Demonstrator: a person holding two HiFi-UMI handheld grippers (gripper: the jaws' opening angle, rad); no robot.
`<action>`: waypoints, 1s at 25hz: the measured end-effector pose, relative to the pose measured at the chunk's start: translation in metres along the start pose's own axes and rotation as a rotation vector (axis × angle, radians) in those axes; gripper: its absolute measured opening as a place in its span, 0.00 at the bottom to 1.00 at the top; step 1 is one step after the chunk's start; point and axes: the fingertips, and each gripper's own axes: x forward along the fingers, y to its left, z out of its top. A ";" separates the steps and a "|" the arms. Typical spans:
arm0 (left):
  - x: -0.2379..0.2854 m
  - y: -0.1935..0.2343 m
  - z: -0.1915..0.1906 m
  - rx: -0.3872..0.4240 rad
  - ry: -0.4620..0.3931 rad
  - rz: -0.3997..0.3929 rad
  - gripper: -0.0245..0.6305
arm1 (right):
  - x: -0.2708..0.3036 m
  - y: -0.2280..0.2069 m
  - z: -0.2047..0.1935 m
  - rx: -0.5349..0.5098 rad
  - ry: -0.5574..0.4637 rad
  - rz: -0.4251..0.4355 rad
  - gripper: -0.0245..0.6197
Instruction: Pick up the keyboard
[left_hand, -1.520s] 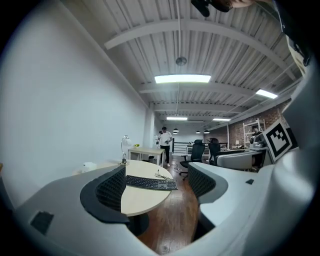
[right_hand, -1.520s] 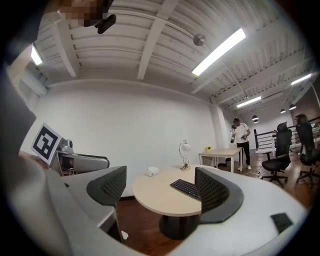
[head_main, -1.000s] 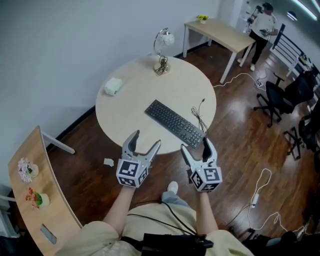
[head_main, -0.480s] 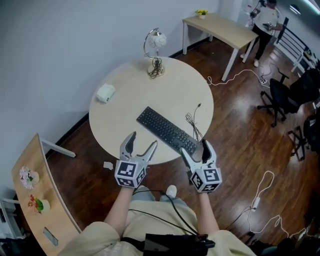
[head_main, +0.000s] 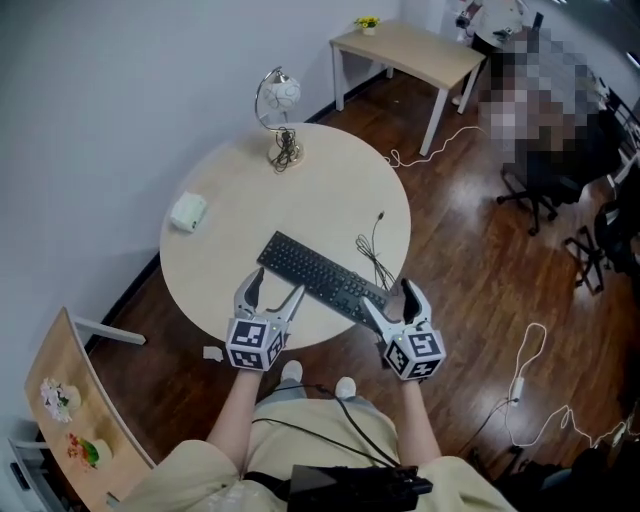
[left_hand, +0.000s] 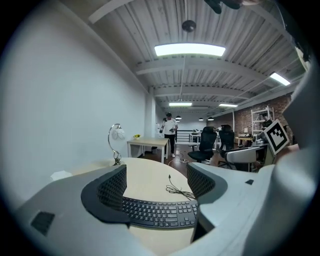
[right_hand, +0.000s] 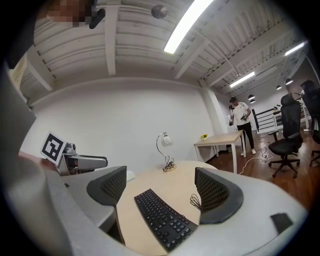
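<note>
L gripper (head_main: 273, 285) & R gripper (head_main: 388, 297) hovering at round table (head_main: 230, 240) near edge, jaws wide, empty; black keyboard (head_main: 315, 278) lying diagonal.

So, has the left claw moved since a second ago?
Yes: the left claw has advanced farther over the round table's near edge, closer to the keyboard.

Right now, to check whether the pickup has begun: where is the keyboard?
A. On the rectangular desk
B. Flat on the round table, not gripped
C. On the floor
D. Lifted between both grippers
B: the keyboard lies flat on the round table, and the left gripper and right gripper both have their jaws apart with nothing clamped between them.
</note>
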 end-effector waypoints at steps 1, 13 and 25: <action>0.006 0.003 -0.004 -0.001 0.016 -0.011 0.58 | 0.001 -0.005 -0.007 0.010 0.017 -0.010 0.74; 0.064 0.042 -0.097 0.024 0.276 -0.109 0.59 | -0.003 -0.080 -0.174 0.304 0.304 -0.182 0.74; 0.133 0.133 -0.214 -0.120 0.689 -0.148 0.74 | 0.024 -0.095 -0.249 0.457 0.435 -0.246 0.74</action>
